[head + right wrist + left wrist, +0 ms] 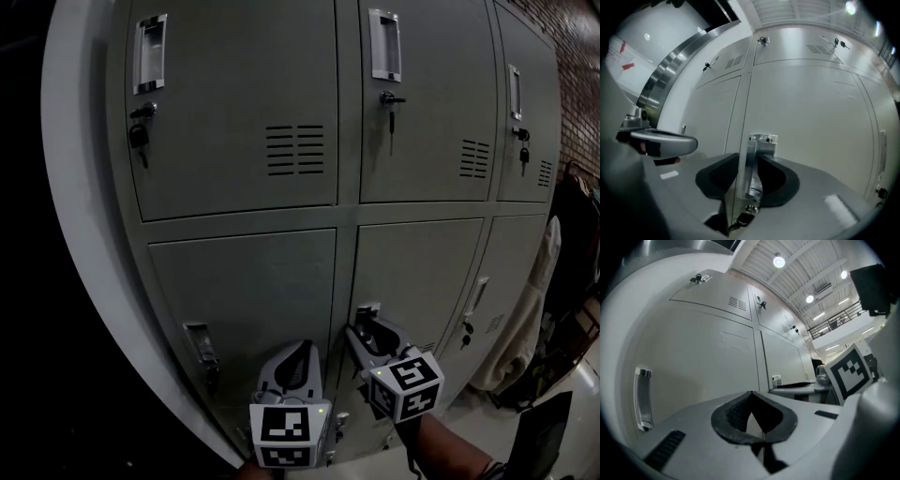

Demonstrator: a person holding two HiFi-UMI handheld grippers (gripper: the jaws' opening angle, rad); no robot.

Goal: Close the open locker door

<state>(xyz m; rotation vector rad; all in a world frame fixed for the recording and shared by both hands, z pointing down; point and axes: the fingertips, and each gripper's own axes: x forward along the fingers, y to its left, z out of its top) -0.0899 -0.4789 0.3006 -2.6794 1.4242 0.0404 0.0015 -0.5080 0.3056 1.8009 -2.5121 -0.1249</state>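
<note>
Right gripper (362, 330) clamps the handle (756, 149) of the lower middle locker door (422, 272); left gripper (749, 395) hangs beside it, pinched shut, empty.

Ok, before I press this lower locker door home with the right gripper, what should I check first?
1. Right gripper grip: ok. Its jaws are closed on the handle.
2. Left gripper empty: ok. Its jaws are together with nothing between them.
3. Left gripper clear of the seam: cannot tell. It sits close beside it.
4. Lower middle door already flush: cannot tell. It looks nearly level with the lower left door.
5. Door front free of obstructions: ok. Nothing shows across it.
</note>
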